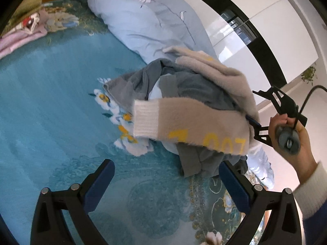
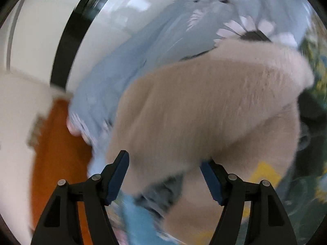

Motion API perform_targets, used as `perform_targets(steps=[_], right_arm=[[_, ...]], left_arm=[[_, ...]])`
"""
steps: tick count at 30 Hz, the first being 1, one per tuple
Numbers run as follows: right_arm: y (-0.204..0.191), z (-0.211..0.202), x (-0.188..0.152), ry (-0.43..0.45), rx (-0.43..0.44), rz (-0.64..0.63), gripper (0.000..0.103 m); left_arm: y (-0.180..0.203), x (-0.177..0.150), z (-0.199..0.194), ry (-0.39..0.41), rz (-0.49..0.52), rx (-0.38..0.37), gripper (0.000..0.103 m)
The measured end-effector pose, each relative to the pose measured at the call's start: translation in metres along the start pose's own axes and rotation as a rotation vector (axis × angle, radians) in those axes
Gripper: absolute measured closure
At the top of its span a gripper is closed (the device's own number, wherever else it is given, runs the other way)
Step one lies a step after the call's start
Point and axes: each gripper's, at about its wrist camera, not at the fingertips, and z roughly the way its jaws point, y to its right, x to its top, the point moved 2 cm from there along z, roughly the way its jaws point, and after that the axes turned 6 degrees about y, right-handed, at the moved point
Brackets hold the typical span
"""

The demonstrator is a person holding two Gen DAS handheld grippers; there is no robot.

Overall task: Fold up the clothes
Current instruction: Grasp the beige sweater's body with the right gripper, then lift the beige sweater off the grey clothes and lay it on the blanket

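Observation:
A pile of clothes lies on a teal flowered bedspread (image 1: 51, 94). On top is a fuzzy beige sweater (image 1: 196, 130) with a white ribbed cuff (image 1: 146, 118) and yellow letters; grey garments (image 1: 196, 94) lie under it. My left gripper (image 1: 166, 175) is open and empty, low over the bedspread just in front of the pile. My right gripper (image 1: 255, 122) is at the pile's right edge, its fingers against the beige sweater. In the blurred right wrist view the right gripper (image 2: 164, 173) is open with the beige sweater (image 2: 204, 106) close between and beyond its fingers.
A light blue quilt (image 1: 147, 24) with daisy print is bunched along the far side of the bed. A pink folded cloth (image 1: 18, 38) lies at the far left. A white glossy wardrobe (image 1: 265, 32) with a black strip stands to the right. An orange headboard (image 2: 57, 143) shows.

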Motion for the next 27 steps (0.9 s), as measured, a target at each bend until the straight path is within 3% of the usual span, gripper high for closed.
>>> perform_targets(steps=[3,7,11,15,18,23,27], right_arm=[[0.014,0.01,0.007,0.028,0.028,0.171,0.034],[0.035,0.015,0.003,0.038,0.041,0.359,0.06],[0.005,-0.003,0.003,0.046,-0.001,0.15,0.085],[-0.033,-0.041,0.017,0.081,0.016,0.02,0.087],[-0.07,-0.082,0.018,0.116,0.039,-0.151,0.088],[-0.114,-0.167,0.003,0.127,0.169,-0.387,0.088],[-0.118,-0.247,0.004,0.146,0.261,-0.479,0.088]], left_arm=[[0.0,-0.001,0.005,-0.018,0.004,-0.008,0.0],[0.0,-0.002,0.005,-0.026,0.014,-0.003,0.0],[-0.004,-0.001,0.0,-0.017,-0.008,0.011,0.0],[-0.004,-0.001,-0.014,0.008,-0.009,0.013,0.0],[-0.005,-0.004,-0.033,0.029,-0.045,-0.018,0.0],[-0.001,-0.008,-0.072,0.081,-0.086,-0.1,0.0],[0.02,-0.011,-0.108,0.108,-0.018,-0.159,0.0]])
